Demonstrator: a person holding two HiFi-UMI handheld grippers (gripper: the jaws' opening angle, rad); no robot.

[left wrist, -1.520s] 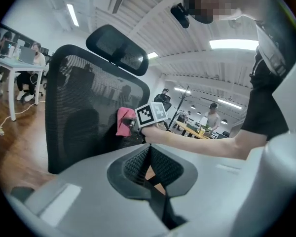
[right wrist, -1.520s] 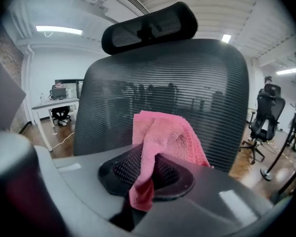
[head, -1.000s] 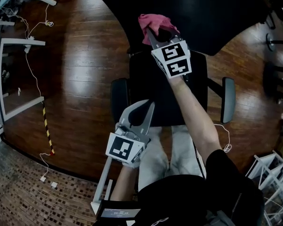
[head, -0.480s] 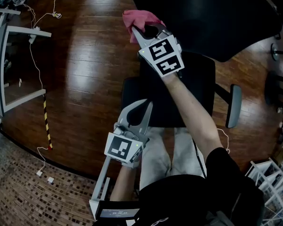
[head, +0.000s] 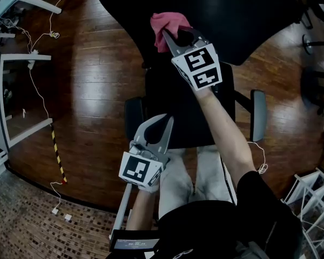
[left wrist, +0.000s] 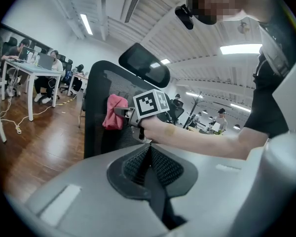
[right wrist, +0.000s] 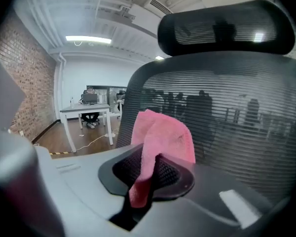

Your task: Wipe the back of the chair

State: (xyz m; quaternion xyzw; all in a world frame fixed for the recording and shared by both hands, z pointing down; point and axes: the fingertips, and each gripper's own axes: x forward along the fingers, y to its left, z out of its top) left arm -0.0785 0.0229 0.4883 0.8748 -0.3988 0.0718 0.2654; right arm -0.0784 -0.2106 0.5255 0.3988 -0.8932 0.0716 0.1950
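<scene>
Chair back (right wrist: pixel 232 132), a black mesh panel under a headrest (right wrist: pixel 222 28), stands directly ahead of the right tongs (right wrist: pixel 147 179). These tongs are closed on a pink cloth (right wrist: pixel 163 132): one fold is pinched between the pads, and the bulk bunches up beyond the tips. The left tongs (left wrist: pixel 149 154) are closed pad to pad with nothing between them. They are held low over the front edge of the seat (head: pixel 178 112), well apart from the mesh.

Handling, as a judgement: the cloth is soft, light and limp. Grip it on a fold near its middle, as here, to leave a free pad of fabric ahead of the tips. The mesh looks taut yet yielding, and the chair probably turns or rolls on the wooden floor (head: pixel 86 80). Light pressure is advised, and the idle tongs could steady an armrest (head: pixel 134 115).

View differences:
- **Right gripper view:** shows the pinch and the mesh weave, but not whether fabric meets mesh.
- **Left gripper view:** shows the cloth from the side, apparently lying against the panel at mid height, below the headrest.
- **Head view:** this view alone shows that the cloth sits left of the panel's middle, with most of the width to the right not under the cloth
</scene>
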